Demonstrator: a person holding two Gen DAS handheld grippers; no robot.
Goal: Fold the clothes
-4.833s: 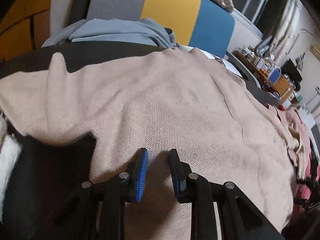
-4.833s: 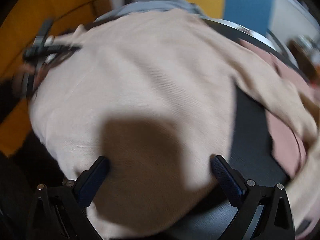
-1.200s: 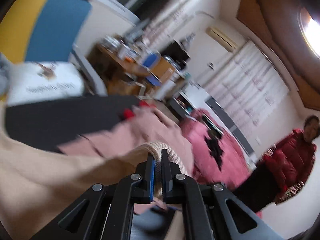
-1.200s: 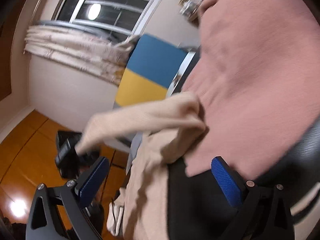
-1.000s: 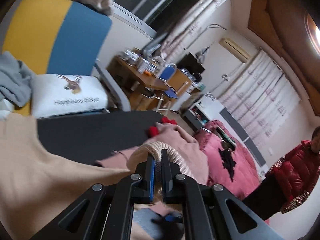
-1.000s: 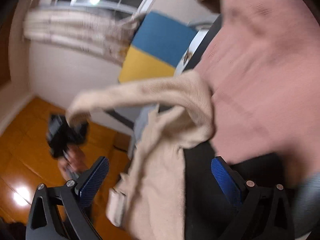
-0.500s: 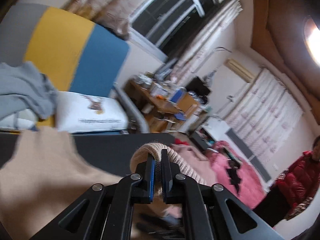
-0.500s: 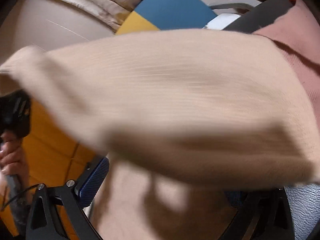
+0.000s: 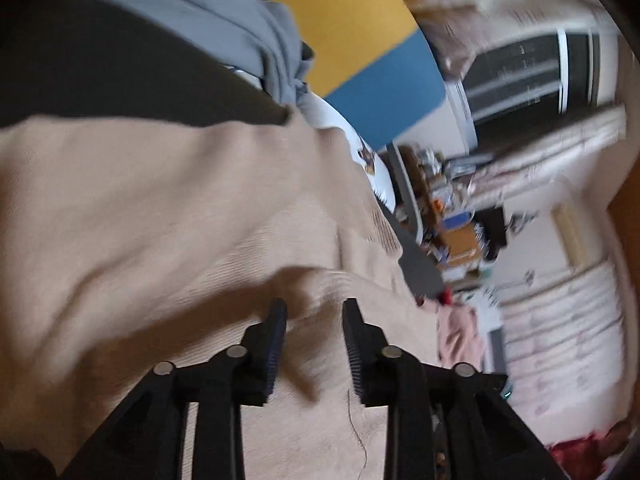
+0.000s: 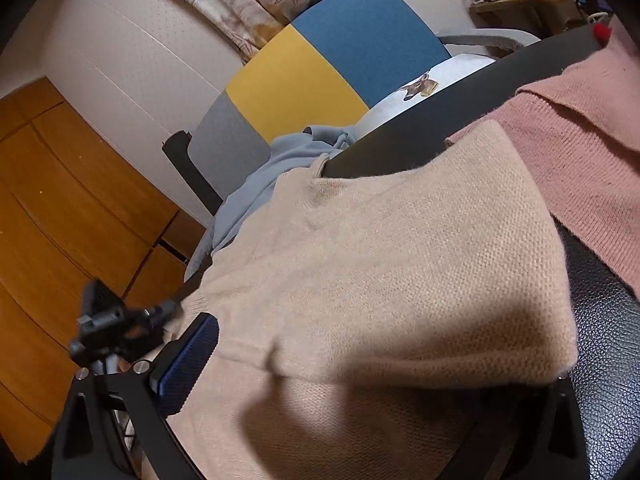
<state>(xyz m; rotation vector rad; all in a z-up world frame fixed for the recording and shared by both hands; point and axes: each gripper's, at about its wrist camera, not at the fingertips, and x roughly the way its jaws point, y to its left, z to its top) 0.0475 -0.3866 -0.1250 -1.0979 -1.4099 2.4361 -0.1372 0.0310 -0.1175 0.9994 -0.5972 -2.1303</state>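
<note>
A beige knit sweater (image 9: 168, 216) lies spread on the black table (image 9: 100, 60). My left gripper (image 9: 315, 320) hovers just over it, open, with nothing between its fingers. In the right wrist view the sweater (image 10: 380, 264) has one sleeve folded across its body, ending in a straight edge near the camera. My right gripper (image 10: 320, 340) is open wide. Its left pad (image 10: 192, 356) shows at the sweater's edge, while the folded cloth covers its right pad. The left gripper (image 10: 116, 320) appears at the sweater's far left side, held by a hand.
A pink sweater (image 10: 580, 140) lies on the table right of the beige one. A grey garment (image 9: 224, 12) and a white cushion (image 10: 432, 88) sit on the grey, yellow and blue chair (image 10: 320, 68) behind. A cluttered shelf (image 9: 444, 204) stands further right.
The left gripper carried the sleeve cuff across to the left, lowered it onto the sweater's body and opened, letting it go. The right gripper stayed open throughout.
</note>
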